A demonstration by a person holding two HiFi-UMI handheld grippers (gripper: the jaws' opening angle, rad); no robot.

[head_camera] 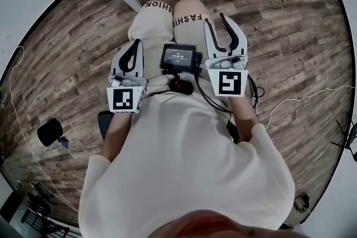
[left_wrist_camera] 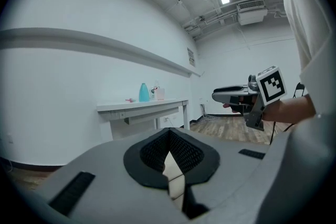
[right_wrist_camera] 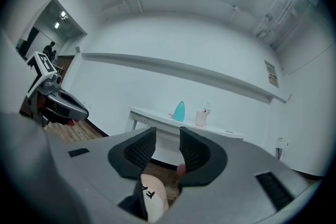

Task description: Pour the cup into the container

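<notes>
Held at the person's lap [head_camera: 159, 22], left gripper [head_camera: 135, 44] closed and right gripper [head_camera: 215, 18] slightly parted, both empty; pink cup [right_wrist_camera: 201, 118] stands far off on the table [right_wrist_camera: 149, 114], just beside a teal bottle [right_wrist_camera: 179, 111], which a wide grab may topple.

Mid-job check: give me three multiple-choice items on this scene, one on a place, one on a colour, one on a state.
1. Where does the teal bottle stand? A. on the floor B. on the white table C. on a chair
2. What colour is the cup beside it? A. pink B. black C. green
3. How do the jaws of the left gripper stand? A. wide apart B. closed on a cup C. together, nothing between
Answers: 1 B, it stands on the tabletop; 2 A, it shows pink; 3 C, the pads meet at their tips.
</notes>
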